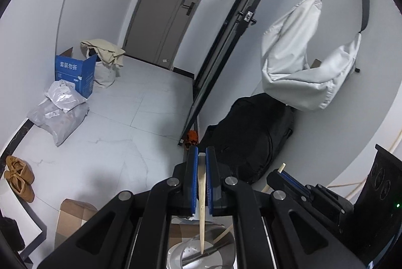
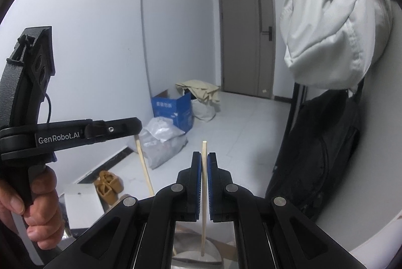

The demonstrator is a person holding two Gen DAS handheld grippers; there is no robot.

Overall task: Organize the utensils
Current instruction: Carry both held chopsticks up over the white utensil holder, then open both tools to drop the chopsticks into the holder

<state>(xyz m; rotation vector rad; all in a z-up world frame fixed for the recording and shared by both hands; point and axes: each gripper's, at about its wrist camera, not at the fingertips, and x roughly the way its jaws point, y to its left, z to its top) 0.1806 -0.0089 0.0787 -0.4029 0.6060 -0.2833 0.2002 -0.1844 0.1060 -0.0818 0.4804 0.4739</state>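
Holding one thin wooden chopstick in each hand: my left tongs (image 1: pixel 201 156) are clamped on a flat-ended chopstick (image 1: pixel 201 206), my right tongs (image 2: pixel 204 158) on a round one (image 2: pixel 204 193), both gripped near the top, tips hanging over a steel container (image 1: pixel 213 251) below. They look light, stiff and smooth, so I judge a pinch nearer mid-length would swing less.

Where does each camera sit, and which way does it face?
Left wrist: on the left gripper, facing a tiled hallway and grey door; shut on a chopstick; the right gripper shows at right.
Right wrist: on the right gripper, facing the same door; shut on a chopstick; the left gripper and left hand show at left.
Shared: door, blue box, white bag.
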